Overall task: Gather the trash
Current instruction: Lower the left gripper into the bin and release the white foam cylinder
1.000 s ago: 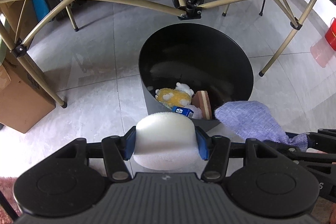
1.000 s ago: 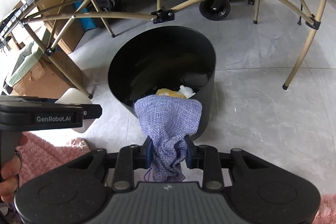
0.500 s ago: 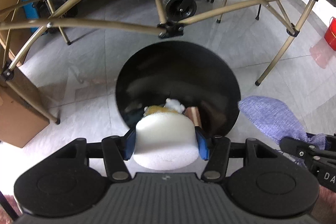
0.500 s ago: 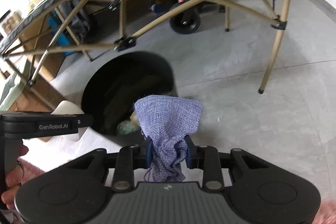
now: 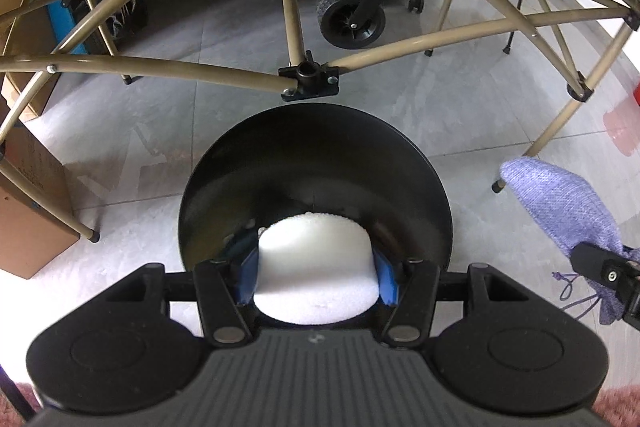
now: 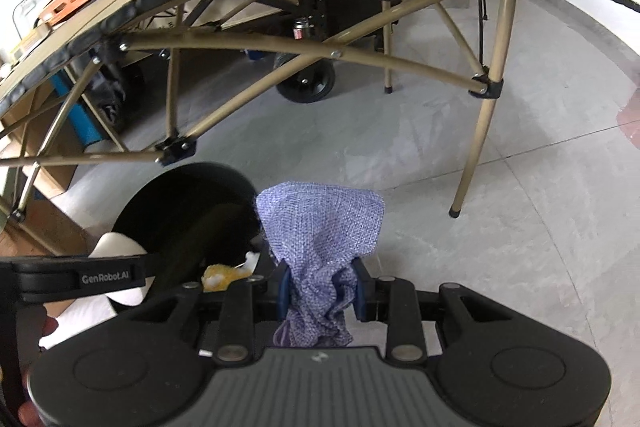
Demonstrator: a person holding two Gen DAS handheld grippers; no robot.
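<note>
On the side of the left gripper, seen from the right wrist camera, the lettering "GenRobot.AI" can be read; partial letters are printed on a panel beyond the folding table frame, too cut off to make out. A white foam block is clamped between the blue pads of the left gripper and is held over the near part of the black bin's mouth. A purple knitted cloth is pinched between the closed-in pads of the right gripper, its loose upper part fanned out ahead of the fingers; it is carried just beside the bin's right rim, over the grey tiled floor, not above the opening. Yellow and white rubbish is seen inside the bin. A black frame joint is set just beyond the bin's far rim. Cardboard boxes stand to the left; open floor lies to the right.
</note>
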